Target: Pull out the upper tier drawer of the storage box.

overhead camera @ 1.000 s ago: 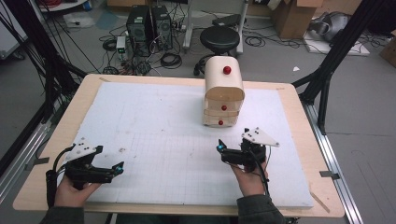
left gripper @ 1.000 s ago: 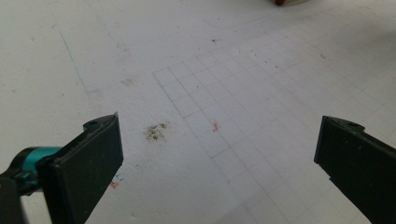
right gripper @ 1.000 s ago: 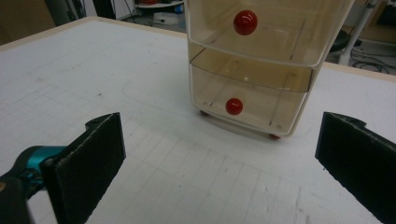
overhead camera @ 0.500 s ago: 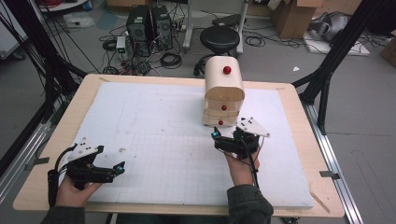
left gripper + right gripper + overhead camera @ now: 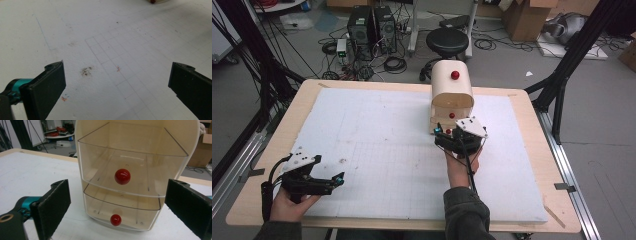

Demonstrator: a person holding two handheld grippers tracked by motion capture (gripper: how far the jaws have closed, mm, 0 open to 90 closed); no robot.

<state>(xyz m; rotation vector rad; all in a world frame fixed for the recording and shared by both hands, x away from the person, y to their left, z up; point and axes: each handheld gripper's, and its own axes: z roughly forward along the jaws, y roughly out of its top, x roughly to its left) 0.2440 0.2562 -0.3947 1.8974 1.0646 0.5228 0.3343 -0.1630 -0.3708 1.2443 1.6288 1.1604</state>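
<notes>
The right gripper (image 5: 447,133), jaws spread and just closing slightly with nothing between them, faced the drawer unit (image 5: 452,92) at close range, level with its lower drawers' red knobs (image 5: 122,176).

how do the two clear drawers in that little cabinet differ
The upper drawer is taller and deeper than the lower drawer, which is a shallow tray at the base. The upper drawer's red knob looks larger than the lower drawer's knob. The lower drawer's front sits slightly forward of the upper one's. Both are clear plastic, look empty, and sit in the same cream cabinet, facing the right gripper, whose jaws stand open.
</notes>
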